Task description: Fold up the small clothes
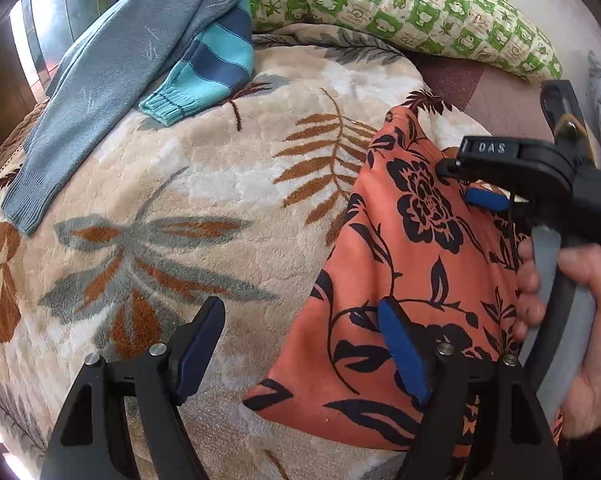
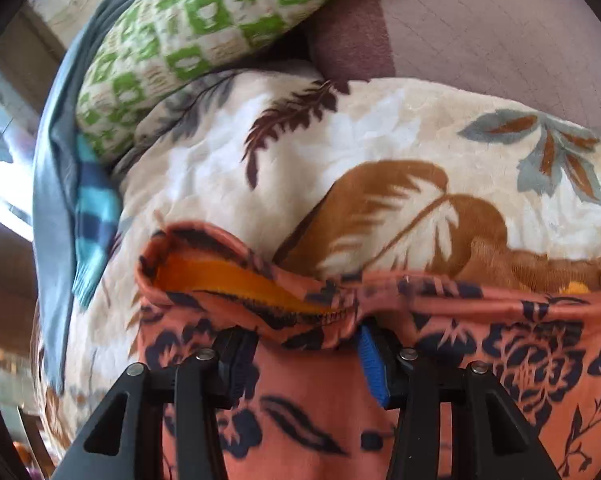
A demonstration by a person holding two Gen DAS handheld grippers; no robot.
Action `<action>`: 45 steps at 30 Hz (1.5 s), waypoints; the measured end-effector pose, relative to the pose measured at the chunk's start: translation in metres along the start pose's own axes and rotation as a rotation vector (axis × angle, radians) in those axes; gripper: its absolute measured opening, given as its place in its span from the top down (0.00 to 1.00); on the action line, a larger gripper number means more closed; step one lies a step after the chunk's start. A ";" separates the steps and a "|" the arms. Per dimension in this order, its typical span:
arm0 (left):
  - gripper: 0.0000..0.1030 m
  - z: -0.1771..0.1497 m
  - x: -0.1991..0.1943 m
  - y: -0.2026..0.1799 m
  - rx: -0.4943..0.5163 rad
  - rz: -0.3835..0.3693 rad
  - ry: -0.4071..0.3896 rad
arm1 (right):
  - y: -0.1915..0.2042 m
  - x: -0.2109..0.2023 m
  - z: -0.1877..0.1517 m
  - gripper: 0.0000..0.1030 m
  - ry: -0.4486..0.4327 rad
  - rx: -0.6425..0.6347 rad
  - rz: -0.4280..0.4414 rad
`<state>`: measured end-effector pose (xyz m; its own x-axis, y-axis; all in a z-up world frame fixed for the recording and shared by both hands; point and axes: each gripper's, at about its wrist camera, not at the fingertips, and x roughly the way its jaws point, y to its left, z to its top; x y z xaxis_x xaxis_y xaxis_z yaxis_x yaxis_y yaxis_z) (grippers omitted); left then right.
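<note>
An orange garment with black flowers (image 1: 404, 264) lies folded on the plush leaf-print blanket (image 1: 204, 184). My left gripper (image 1: 300, 344) is open and empty, hovering over the garment's left edge, one pad above the cloth and one above the blanket. My right gripper (image 1: 472, 184) reaches in from the right, held by a hand, over the garment's far part. In the right wrist view the right gripper (image 2: 304, 356) is open, its fingers wide apart and low over the garment (image 2: 300, 408), with the garment's rolled hem (image 2: 236, 280) lying just ahead of the fingertips.
A grey-blue sweater (image 1: 112, 76) and a blue striped knit (image 1: 208, 72) lie at the blanket's far left. A green checked pillow (image 1: 412, 4) lies along the back. A brown sheet (image 2: 500, 28) shows beyond the blanket.
</note>
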<state>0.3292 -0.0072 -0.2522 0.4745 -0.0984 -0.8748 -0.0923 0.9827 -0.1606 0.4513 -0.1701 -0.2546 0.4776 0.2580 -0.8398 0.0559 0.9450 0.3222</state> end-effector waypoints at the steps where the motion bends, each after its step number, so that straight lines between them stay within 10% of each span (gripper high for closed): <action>1: 0.23 0.001 0.000 0.000 0.006 0.000 -0.001 | -0.002 0.003 0.007 0.51 -0.007 0.015 -0.007; 10: 0.23 0.001 -0.022 -0.012 0.051 0.023 -0.099 | -0.068 -0.072 0.003 0.51 -0.117 0.113 0.039; 14: 0.23 -0.010 -0.039 -0.043 0.173 -0.012 -0.160 | -0.130 -0.154 -0.038 0.51 -0.212 0.079 -0.069; 23: 0.14 -0.043 -0.008 -0.089 0.399 0.130 -0.078 | -0.279 -0.219 -0.112 0.51 -0.237 0.340 -0.081; 35: 0.10 -0.034 -0.008 -0.087 0.394 0.126 -0.140 | -0.274 -0.115 -0.041 0.44 -0.148 0.215 -0.441; 45: 0.10 -0.031 -0.056 -0.091 0.290 0.034 -0.333 | -0.177 -0.188 -0.091 0.44 -0.299 -0.033 -0.455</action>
<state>0.2843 -0.0958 -0.2031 0.7361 -0.0558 -0.6745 0.1143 0.9925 0.0426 0.2713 -0.3679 -0.1933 0.6405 -0.2428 -0.7286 0.2905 0.9548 -0.0628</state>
